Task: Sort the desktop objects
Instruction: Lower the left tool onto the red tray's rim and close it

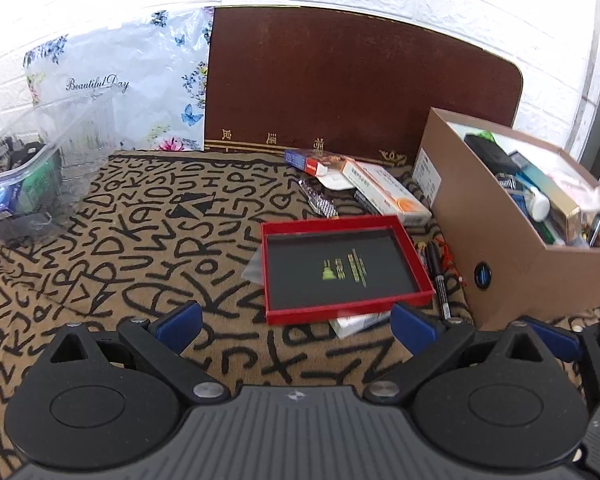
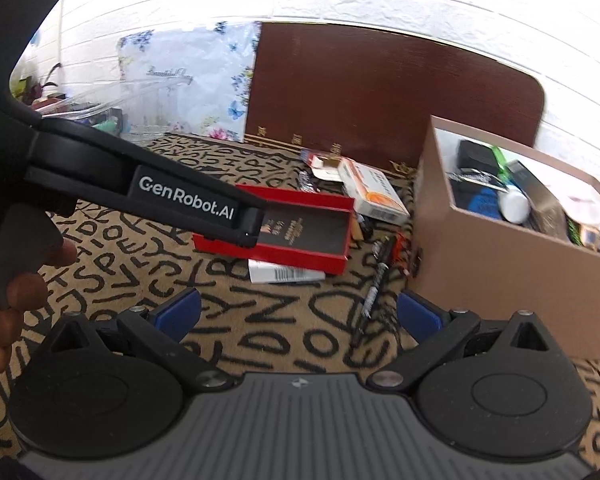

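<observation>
The red tray [image 1: 342,270], shallow with a black floor and small yellow-green print, lies flat on my letter-patterned cloth [image 1: 140,248], a little right of the middle. Its near edge rests on a white packet [image 1: 354,325] with a barcode that pokes out from under it. Just beside its right side a black marker pen [image 1: 438,276] lies lengthwise on the cloth, between the tray and the brown cardboard box [image 1: 512,264]. That box stands open at the right and is crammed with mixed things, among them a white bottle [image 1: 538,203] and dark packets I cannot make out. Behind the tray, a white-and-orange carton [image 1: 388,192] lies aslant, with a blue-and-red carton [image 1: 312,160] beyond it and a small metallic strip [image 1: 320,200] to its left. A dark brown board [image 1: 340,80] with gold characters leans against the white brick wall at the back, and a flowery sheet [image 1: 132,80] stands to its left. At the far left is a clear plastic bin [image 1: 24,176] with packets inside.

My left gripper [image 1: 298,322] hangs above the cloth just short of the tray's near edge, its blue pads spread wide with nothing between them. My right gripper [image 2: 298,314] is likewise splayed fully apart and empty, over bare cloth near the pen's tip and just beside the box's near corner. From the right wrist I see my left tool's black body reaching across toward the tray, my left hand [image 2: 16,292] wrapped around its handle.
</observation>
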A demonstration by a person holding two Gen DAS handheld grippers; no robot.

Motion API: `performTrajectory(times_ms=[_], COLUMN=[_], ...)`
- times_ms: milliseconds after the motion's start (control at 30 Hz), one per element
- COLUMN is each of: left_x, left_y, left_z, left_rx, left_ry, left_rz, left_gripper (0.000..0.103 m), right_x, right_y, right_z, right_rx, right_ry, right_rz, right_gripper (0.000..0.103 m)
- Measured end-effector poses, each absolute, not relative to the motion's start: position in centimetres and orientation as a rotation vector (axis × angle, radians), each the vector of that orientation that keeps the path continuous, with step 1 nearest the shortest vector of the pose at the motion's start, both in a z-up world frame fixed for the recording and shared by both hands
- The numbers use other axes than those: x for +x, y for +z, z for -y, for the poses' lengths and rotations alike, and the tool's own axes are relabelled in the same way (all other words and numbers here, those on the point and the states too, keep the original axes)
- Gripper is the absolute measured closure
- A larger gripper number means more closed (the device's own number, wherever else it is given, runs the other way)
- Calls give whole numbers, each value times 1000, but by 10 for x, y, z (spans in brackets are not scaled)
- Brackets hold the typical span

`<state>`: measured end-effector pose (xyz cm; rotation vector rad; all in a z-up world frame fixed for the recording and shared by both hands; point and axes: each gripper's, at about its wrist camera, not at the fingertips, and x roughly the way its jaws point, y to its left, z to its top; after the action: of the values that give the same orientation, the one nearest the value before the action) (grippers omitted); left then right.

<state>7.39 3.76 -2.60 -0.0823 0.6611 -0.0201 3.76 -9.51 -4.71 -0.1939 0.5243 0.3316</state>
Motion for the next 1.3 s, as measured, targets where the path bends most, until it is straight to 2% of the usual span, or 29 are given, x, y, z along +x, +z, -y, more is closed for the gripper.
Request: performTrajectory(times_ms=[333, 433, 633, 767, 833, 867, 933, 1000, 1067, 1300], left_x=[125, 139, 156, 168, 171, 172, 173, 172, 169, 148], left_y=[-39, -47, -62, -68, -72, -73, -74, -73, -70, -67], left_z=[-56, -60, -62, -65, -67, -69, -73, -75, -76, -76], left_rx=[-128, -148, -155, -168, -186, -202, -231, -250, -243, -239], left_ry=[-36, -54, -82, -107, -118, -125, -133, -134, -129, -162], left_rz=[-685, -715, -762, -795, -804, -801, -799, -795, -794, -804], left_gripper=[2, 9, 10, 22, 23, 24, 29, 42, 47, 55], right_x=[89, 96, 113, 128, 135, 139, 145, 147, 143, 131], right_y=[-59, -66, -79, -89, -94, -96, -97, -97, -96, -94], right_z=[81, 75, 63, 56, 57, 59, 68, 71, 70, 73], right_rx=[-268, -302, -378, -408, -396, -377, -300, -261, -276, -275], right_ry=[390, 400, 390, 335, 332, 335, 371, 396, 406, 409], right_rz=[-524, -516, -550, -588, -599, -610, -641, -652, -638, -645], right_gripper=[2, 2, 3, 3, 4, 6, 18, 27, 36, 38])
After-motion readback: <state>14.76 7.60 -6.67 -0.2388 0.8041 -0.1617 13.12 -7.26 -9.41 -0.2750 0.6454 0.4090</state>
